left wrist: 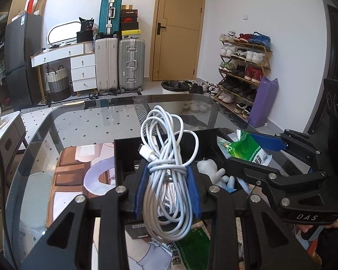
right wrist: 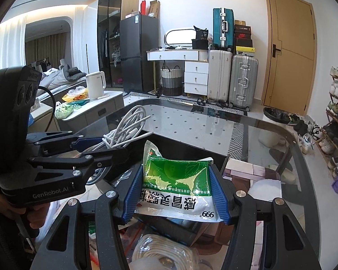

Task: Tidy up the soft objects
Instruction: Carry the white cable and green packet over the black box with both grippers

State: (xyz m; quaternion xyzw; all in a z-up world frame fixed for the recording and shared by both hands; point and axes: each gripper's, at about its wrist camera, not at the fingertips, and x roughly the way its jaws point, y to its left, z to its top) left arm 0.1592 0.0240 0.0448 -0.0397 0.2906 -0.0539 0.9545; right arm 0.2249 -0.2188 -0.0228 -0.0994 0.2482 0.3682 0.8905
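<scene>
White cable bundle (left wrist: 166, 168): pinched in my left gripper (left wrist: 167, 175), above the black bin (left wrist: 126, 157).
Green sachet (right wrist: 176, 180): clamped in my right gripper (right wrist: 176, 191), beside that bin.

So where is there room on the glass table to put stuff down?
The far half of the glass table, beyond the black bin, is bare right up to its curved edge. It is crowded near the tools: the bin holds a white toy, and packets and a coiled rope sit below.
</scene>
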